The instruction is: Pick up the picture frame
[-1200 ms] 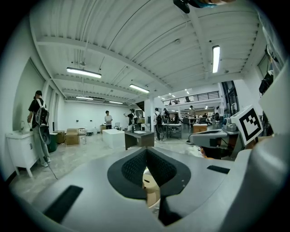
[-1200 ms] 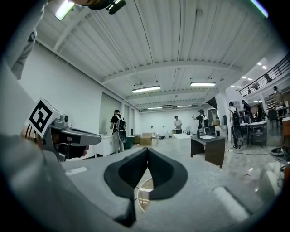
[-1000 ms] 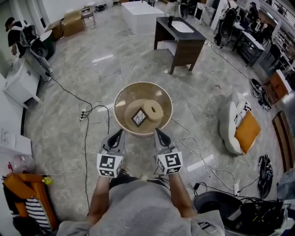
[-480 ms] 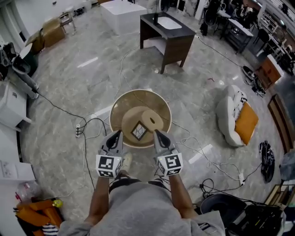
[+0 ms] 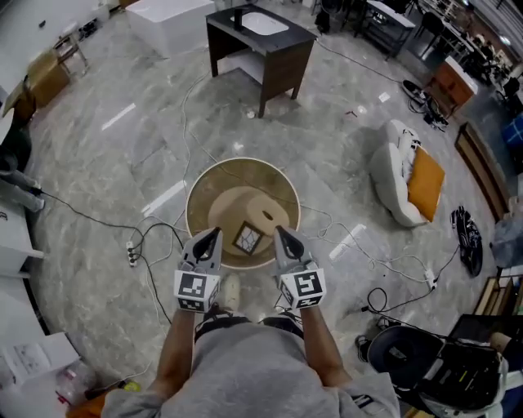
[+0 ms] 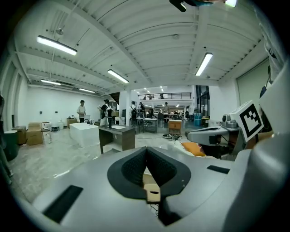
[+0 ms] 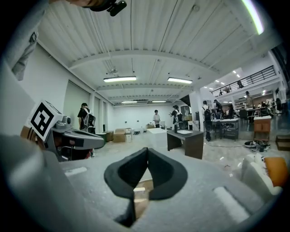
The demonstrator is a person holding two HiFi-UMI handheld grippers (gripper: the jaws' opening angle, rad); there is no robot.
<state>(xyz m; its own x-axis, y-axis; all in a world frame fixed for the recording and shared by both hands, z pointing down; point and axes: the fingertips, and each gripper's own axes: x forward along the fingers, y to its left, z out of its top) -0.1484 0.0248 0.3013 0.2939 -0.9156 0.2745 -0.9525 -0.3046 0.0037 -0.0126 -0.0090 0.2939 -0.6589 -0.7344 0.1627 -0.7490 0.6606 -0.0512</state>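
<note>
The picture frame (image 5: 248, 238) is small and square, with a pale wood border round a dark picture. It lies on a round wooden table (image 5: 198, 198), next to a beige disc with a hole (image 5: 266, 215). My left gripper (image 5: 213, 233) hangs over the table's near rim, just left of the frame, its jaws shut and empty. My right gripper (image 5: 280, 233) is level with it, just right of the frame, also shut on nothing. In the left gripper view (image 6: 146, 149) and the right gripper view (image 7: 147, 150) the pads meet. Both bodies hide the frame there.
A dark desk with a white top (image 5: 260, 41) and a white block (image 5: 167, 12) stand beyond the table. A white chair with an orange cushion (image 5: 411, 181) sits to the right. Cables and a power strip (image 5: 131, 253) lie on the marble floor. People stand far off.
The table and frame have come closer under the head view. Both grippers have travelled forward together, from short of the near rim to either side of the frame. Both jaws stayed shut.
</note>
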